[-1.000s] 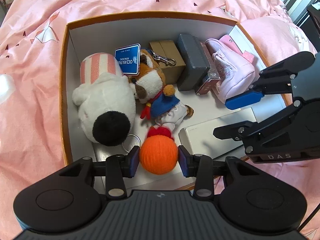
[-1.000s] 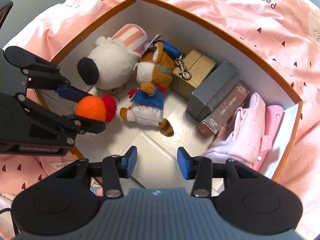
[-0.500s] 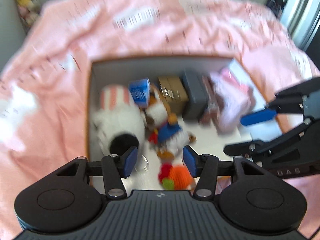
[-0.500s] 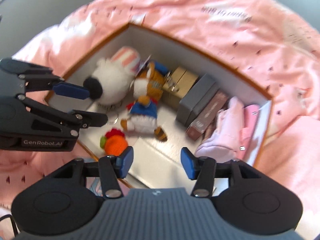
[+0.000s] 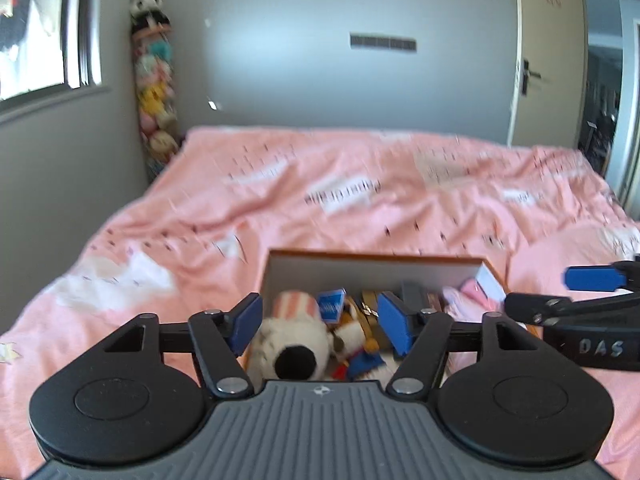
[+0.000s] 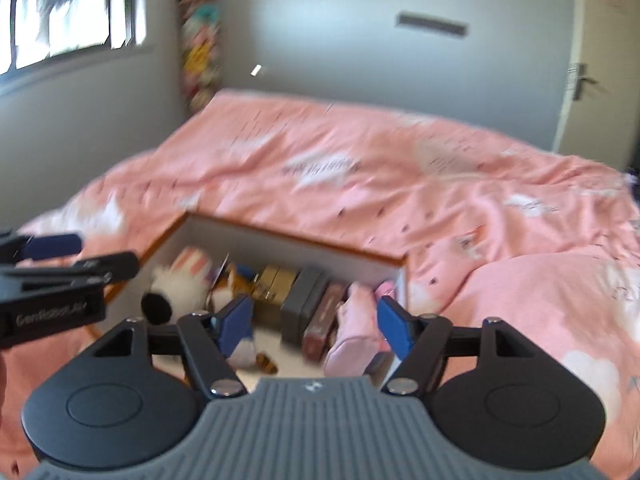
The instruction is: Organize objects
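Orange-rimmed box (image 5: pixel 374 257) of toys below both grippers, left fingers (image 5: pixel 245 322) and right fingers (image 6: pixel 394 329) opening, empty.

Soft pink cotton-looking bedding (image 5: pixel 360 200) is lying creased and matt across the frame's middle. At lower centre, a smooth cardboard box (image 5: pixel 372 266) with a matt white lining is showing a fluffy white plush dog (image 5: pixel 292 340) and a pink fabric pouch (image 6: pixel 356 332). Matt black plastic is forming the left claw (image 5: pixel 320 322), its ribbed grey housing looking rubbery.
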Motion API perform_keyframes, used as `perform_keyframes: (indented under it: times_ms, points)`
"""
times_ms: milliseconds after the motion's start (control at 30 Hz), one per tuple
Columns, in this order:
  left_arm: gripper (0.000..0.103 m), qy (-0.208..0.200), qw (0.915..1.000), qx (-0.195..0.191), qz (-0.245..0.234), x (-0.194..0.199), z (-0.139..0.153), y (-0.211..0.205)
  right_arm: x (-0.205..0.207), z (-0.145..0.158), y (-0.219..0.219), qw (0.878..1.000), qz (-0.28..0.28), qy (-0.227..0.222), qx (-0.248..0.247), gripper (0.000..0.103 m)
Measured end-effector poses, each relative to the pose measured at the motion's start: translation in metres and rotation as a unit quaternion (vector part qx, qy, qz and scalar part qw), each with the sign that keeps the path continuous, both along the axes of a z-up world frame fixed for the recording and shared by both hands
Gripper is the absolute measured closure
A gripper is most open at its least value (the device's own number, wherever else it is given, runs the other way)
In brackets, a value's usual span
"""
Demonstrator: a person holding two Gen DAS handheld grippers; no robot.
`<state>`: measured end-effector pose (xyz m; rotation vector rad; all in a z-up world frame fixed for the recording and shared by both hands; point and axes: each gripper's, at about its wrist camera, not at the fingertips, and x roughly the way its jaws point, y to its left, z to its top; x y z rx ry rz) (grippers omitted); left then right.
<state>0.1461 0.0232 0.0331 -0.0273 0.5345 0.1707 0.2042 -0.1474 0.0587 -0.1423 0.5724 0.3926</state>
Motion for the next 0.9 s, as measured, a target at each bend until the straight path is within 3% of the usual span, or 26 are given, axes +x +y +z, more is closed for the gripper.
perform_keyframes:
  times_ms: [133, 300, 467, 700, 900]
  points:
    - [0.021, -0.024, 0.9995, 0.019, 0.011, -0.013, 0.002, -0.002, -0.022, 0.004, -0.007, 0.998, -0.035, -0.043, 0.025, 0.025]
    - [0.017, -0.048, 0.9982, 0.033, 0.012, -0.029, 0.005, -0.003, -0.047, -0.001, -0.007, 0.993, -0.068, -0.095, 0.019, 0.02]
    - [0.016, -0.041, 0.9986, 0.03, 0.015, -0.032, -0.002, -0.001, -0.05, -0.012, -0.008, 0.994, -0.066, -0.075, 0.038, 0.018]
    - [0.015, 0.004, 0.9995, 0.031, 0.007, -0.027, -0.024, -0.002, -0.044, -0.036, 0.005, 0.997, -0.069, -0.046, -0.001, 0.018]
    - [0.015, 0.039, 0.999, 0.021, 0.007, -0.021, -0.039, 0.0, -0.039, -0.046, 0.006, 0.997, -0.073, -0.028, -0.001, 0.018]
